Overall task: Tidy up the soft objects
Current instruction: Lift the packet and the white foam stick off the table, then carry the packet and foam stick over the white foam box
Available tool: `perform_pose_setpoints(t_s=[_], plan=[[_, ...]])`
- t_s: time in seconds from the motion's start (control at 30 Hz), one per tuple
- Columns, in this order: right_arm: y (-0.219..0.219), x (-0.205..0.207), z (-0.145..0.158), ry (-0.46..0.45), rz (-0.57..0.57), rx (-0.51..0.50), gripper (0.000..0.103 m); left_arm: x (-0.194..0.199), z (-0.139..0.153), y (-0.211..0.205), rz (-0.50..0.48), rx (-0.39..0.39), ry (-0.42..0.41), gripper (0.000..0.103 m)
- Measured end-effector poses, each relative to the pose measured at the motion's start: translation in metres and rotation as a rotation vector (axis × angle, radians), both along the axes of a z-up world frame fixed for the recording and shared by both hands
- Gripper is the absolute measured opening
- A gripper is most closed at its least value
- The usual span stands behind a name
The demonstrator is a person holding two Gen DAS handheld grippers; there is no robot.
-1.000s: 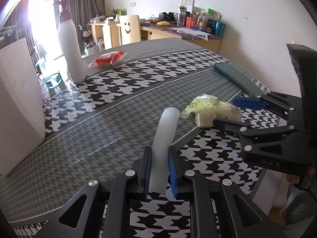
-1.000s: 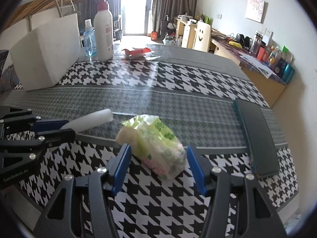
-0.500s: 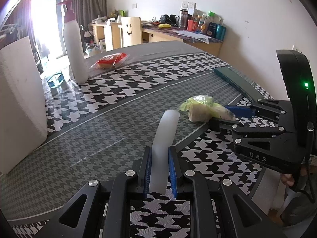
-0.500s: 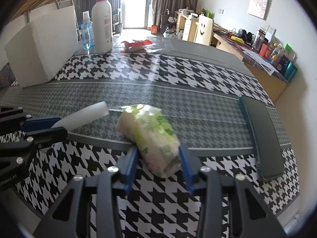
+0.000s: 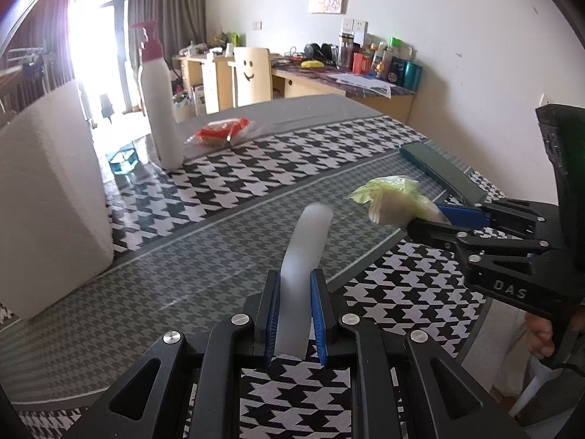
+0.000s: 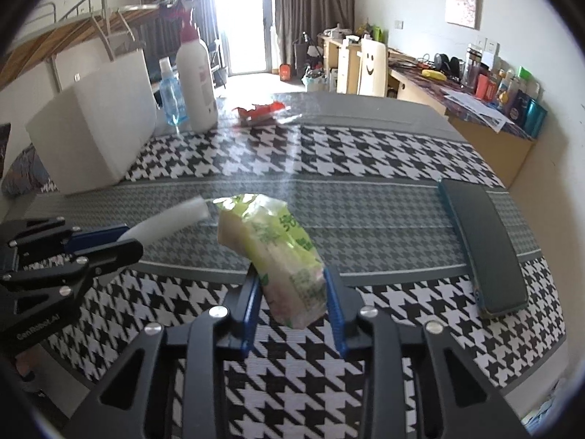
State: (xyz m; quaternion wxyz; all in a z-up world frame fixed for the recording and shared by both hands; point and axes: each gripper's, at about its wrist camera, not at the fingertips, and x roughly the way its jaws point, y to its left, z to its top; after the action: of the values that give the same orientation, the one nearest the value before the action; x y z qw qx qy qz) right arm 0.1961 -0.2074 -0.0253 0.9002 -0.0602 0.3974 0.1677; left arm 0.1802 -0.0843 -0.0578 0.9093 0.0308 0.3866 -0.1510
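Left hand-held gripper (image 5: 295, 320) pinches a translucent white soft tube (image 5: 303, 256), held above the counter (image 6: 365, 153). Right hand-held gripper (image 6: 294, 301) jaws closing on a green tissue pack (image 6: 281, 256) between its pads. Advice: squeeze only until the pack stops slipping, keep both loads apart

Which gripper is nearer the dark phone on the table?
Right. The right gripper, closing on the green packet, sits beside the phone; the left gripper is farther away.
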Motion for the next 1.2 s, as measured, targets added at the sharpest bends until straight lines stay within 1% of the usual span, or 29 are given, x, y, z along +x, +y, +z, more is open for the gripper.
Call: perform_pose_setpoints(t_s=[0.4, 0.87, 1.2], plan=[[0.006, -0.015, 0.026, -0.060, -0.006, 0.068, 0.038, -0.013, 0.027, 0.019, 0.047, -0.005, -0.081, 0.018], [0.004, -0.026, 0.044, -0.116, -0.015, 0.121, 0.038, -0.025, 0.053, 0.025, 0.057, -0.004, -0.159, 0.018], [0.008, -0.023, 0.062, -0.159, -0.021, 0.157, 0.038, -0.028, 0.074, 0.031, 0.073, -0.002, -0.217, 0.018]])
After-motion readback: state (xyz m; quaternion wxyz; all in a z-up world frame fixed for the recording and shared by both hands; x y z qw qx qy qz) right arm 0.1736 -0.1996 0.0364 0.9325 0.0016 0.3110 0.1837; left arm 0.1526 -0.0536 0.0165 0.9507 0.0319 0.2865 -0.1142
